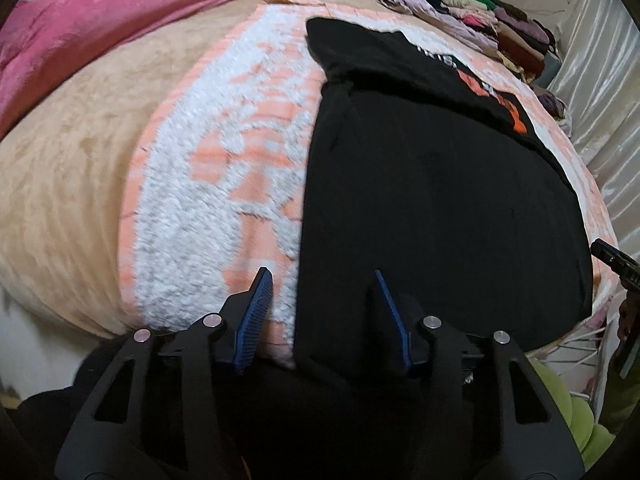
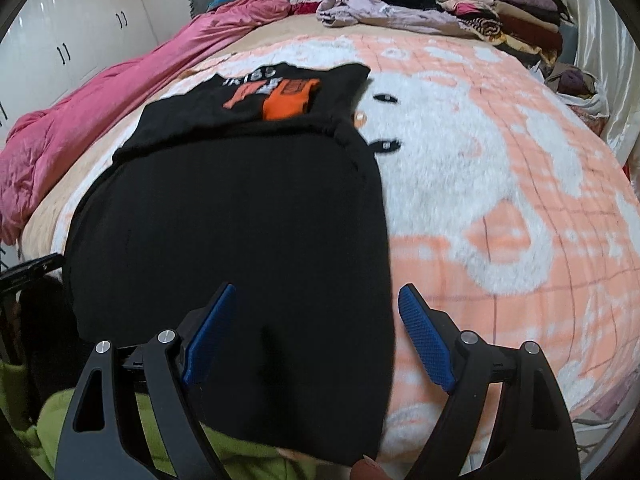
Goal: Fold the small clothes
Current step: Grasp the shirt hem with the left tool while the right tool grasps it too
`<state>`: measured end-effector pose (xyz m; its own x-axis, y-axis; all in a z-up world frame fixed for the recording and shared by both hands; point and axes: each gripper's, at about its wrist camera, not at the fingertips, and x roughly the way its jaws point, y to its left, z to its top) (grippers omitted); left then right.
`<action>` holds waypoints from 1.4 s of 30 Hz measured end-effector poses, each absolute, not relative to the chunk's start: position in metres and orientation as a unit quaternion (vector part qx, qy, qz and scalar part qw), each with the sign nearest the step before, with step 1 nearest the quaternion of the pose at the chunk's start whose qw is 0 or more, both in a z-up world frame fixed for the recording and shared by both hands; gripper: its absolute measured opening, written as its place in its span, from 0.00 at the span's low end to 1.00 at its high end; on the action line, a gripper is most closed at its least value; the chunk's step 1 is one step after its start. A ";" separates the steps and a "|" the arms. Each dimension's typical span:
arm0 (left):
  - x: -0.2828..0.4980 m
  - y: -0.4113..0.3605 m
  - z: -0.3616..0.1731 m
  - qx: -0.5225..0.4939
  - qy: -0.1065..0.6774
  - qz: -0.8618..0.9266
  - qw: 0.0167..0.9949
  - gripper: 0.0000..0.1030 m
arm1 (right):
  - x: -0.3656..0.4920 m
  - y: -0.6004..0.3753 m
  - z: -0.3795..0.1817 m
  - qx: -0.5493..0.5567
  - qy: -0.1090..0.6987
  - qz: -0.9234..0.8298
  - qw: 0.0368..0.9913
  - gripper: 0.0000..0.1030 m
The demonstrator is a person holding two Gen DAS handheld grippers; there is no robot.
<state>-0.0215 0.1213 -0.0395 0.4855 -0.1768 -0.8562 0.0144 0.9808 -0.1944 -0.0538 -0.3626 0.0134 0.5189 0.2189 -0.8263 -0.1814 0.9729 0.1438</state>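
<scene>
Here my left gripper (image 1: 322,276) stood half open astride the shirt's (image 1: 440,208) left edge, gripping nothing; my right gripper (image 2: 318,292) gaped wide over its right edge, empty.

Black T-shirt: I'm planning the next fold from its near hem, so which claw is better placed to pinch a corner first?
Left. The left claw already straddles the black T-shirt edge, one finger on the peach blanket, one on the fabric. The right claw also straddles its edge, but stands wider.

Matt black cloth shirt (image 2: 240,220) on fluffy blanket (image 2: 500,200)
</scene>
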 end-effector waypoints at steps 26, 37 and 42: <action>-0.018 0.100 -0.043 -0.061 0.502 -0.037 0.862 0.06 | -0.071 -0.385 0.008 0.072 0.487 0.176 0.852 0.08; -0.015 0.109 -0.002 -0.100 0.452 -0.062 0.884 0.05 | -0.050 -0.385 0.059 0.084 0.405 0.207 0.887 0.07; 0.014 0.110 0.019 -0.106 0.431 -0.059 0.894 0.05 | -0.020 -0.386 0.066 0.088 0.384 0.198 0.897 0.07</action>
<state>0.0137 0.1104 0.0192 0.6214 -0.1969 -0.7583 0.0149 0.9707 -0.2398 -0.0203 -0.3861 0.0662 0.6261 0.4229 -0.6550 -0.2875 0.9061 0.3103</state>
